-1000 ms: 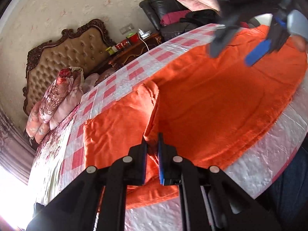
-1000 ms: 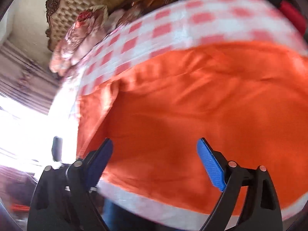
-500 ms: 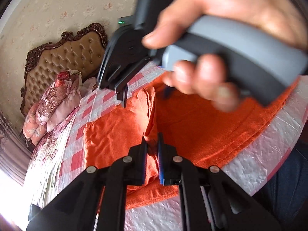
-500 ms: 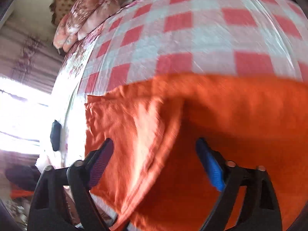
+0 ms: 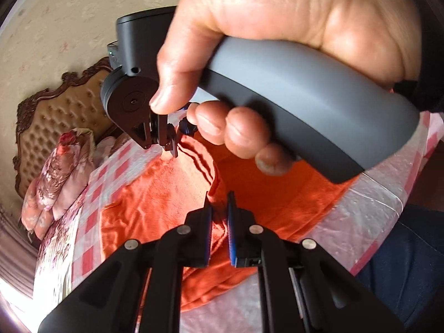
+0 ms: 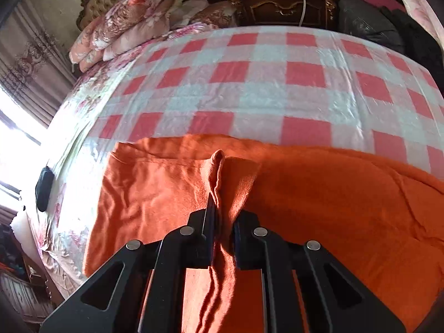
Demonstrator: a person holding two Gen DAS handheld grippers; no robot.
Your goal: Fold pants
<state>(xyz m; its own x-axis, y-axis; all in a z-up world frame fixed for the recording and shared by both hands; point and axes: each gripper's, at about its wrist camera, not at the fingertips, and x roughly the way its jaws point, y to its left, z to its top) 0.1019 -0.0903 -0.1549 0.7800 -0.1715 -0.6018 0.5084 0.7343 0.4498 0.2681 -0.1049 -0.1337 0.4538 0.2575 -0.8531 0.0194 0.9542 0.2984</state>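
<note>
The orange pants [image 6: 319,208] lie flat on the checked bedspread [image 6: 263,88], long axis running left to right along its near edge, with the left gripper [image 5: 219,230] and right gripper [image 6: 222,238] each nearly closed, clamped on a raised ridge of the fabric.

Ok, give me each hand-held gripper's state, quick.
Left hand-held gripper: shut on the orange pants.
Right hand-held gripper: shut on a raised fold of the orange pants.
</note>
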